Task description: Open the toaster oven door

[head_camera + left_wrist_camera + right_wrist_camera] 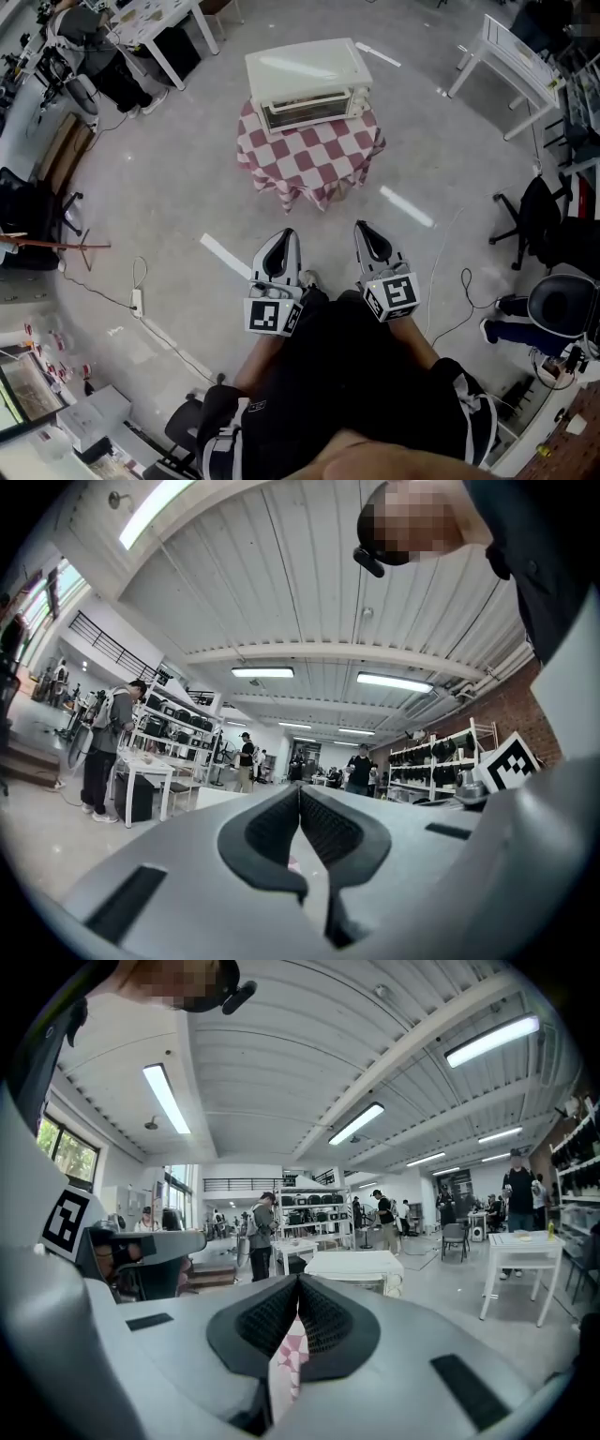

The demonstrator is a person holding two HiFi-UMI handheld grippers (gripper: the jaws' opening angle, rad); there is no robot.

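The left gripper [284, 236] and right gripper [362, 228] are being held with jaws closed tight on nothing, well apart from the oven [305, 86] being carried by the table [309, 161].

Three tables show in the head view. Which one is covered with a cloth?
The middle table, draped in red-and-white checks under the toaster oven. The upper-left table and upper-right table are white and show no cloth.

1. Has a grey concrete floor [441, 141] with white tape strips [406, 206].
2. Holds white tables [511, 56] and a black office chair [534, 220].
3. Carries strip lights [167, 1098] on a white ribbed ceiling [281, 1063].
4. Shows a brick wall [514, 705] beside shelving [436, 761].
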